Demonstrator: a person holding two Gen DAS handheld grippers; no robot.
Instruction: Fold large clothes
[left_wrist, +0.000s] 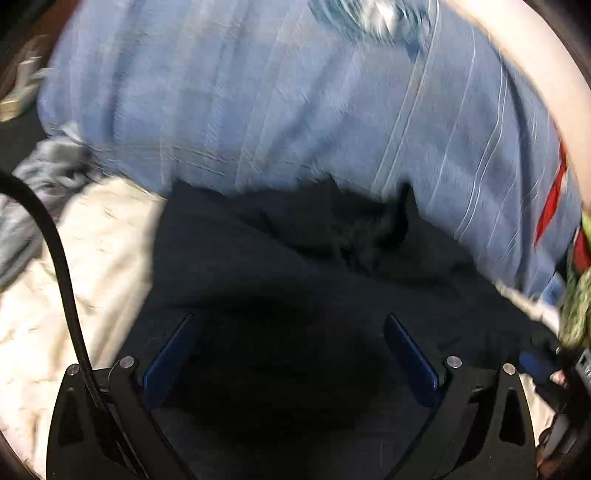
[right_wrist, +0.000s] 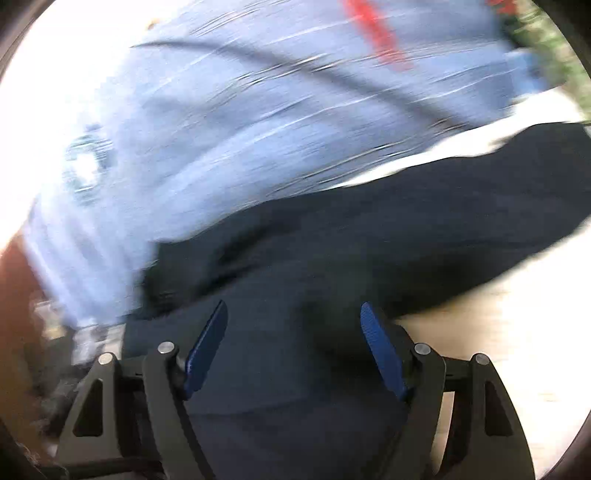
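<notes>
A dark navy garment (left_wrist: 295, 266) lies spread in front of me on a white quilted bed cover (left_wrist: 92, 258). It also fills the lower middle of the blurred right wrist view (right_wrist: 369, 229). My left gripper (left_wrist: 290, 317) is open, its blue pads (left_wrist: 173, 354) wide apart just above the dark cloth. My right gripper (right_wrist: 293, 306) is open too, over the same garment, with nothing between the pads (right_wrist: 380, 347). A person's light blue striped shirt (left_wrist: 277, 110) fills the upper part of both views (right_wrist: 221, 122).
A crumpled grey cloth (left_wrist: 48, 166) lies at the left on the cover. A black cable (left_wrist: 62, 266) hangs across the left side. The other hand's gripper (left_wrist: 561, 362) shows at the right edge. White bed cover (right_wrist: 517, 332) lies to the right.
</notes>
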